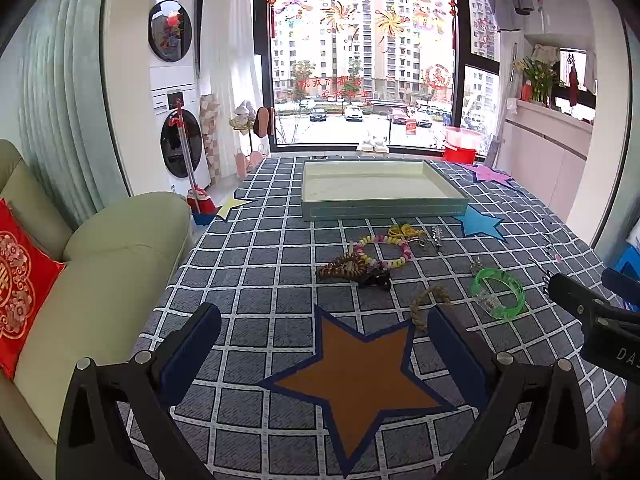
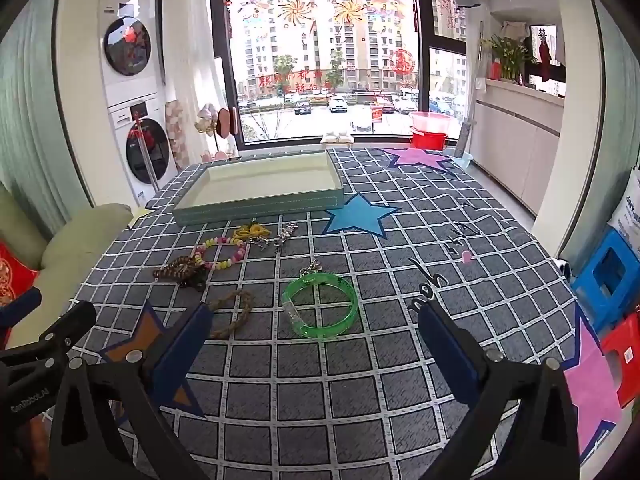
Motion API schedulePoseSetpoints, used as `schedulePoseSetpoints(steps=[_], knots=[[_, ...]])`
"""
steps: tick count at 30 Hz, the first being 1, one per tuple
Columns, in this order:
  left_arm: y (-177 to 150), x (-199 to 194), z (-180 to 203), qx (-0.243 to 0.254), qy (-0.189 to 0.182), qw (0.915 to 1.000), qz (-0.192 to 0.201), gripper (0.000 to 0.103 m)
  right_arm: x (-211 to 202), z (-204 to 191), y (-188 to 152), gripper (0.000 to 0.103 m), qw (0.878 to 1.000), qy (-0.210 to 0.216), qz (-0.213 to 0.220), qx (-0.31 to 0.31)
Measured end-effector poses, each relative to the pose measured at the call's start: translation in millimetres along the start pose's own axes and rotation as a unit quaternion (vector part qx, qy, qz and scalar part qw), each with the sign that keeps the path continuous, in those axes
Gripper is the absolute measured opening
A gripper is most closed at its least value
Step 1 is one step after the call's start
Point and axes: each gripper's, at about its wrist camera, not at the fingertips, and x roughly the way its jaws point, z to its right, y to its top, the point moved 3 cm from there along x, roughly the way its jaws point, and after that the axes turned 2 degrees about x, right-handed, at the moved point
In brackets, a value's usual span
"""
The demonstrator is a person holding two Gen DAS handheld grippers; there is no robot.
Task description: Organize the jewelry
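the jewelry lies loose on the checked cloth of my surface [image 2: 360, 380], none of it in the tray. nearest to me is the green bangle [image 2: 320, 306], lying flat ahead of my right gripper [image 2: 316, 344], with a small silver chain [image 2: 313, 267] touching its far edge. just left of it sits a brown braided loop [image 2: 234, 312], partly hidden behind my right gripper's left finger. further out i see a dark wooden bead bracelet [image 1: 342, 268], a pastel bead bracelet [image 1: 386, 250] overlapping it, a yellow cord piece [image 1: 402, 231] and a silver charm [image 1: 436, 237], all clustered near the pale blue tray [image 1: 384, 210], which stands beyond them. my left gripper [image 1: 324, 354] hangs above an orange star, jaws spread wide, holding nothing. my right gripper is equally wide and holds nothing
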Motion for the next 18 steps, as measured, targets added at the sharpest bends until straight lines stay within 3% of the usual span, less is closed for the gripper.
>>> schedulePoseSetpoints(steps=[18], knots=[[-1.0,12.6,-2.7,-0.012,0.0,0.9998,-0.014,0.103,20.7,-0.4,0.6,0.103,1.0,0.012,-0.01,-0.002]])
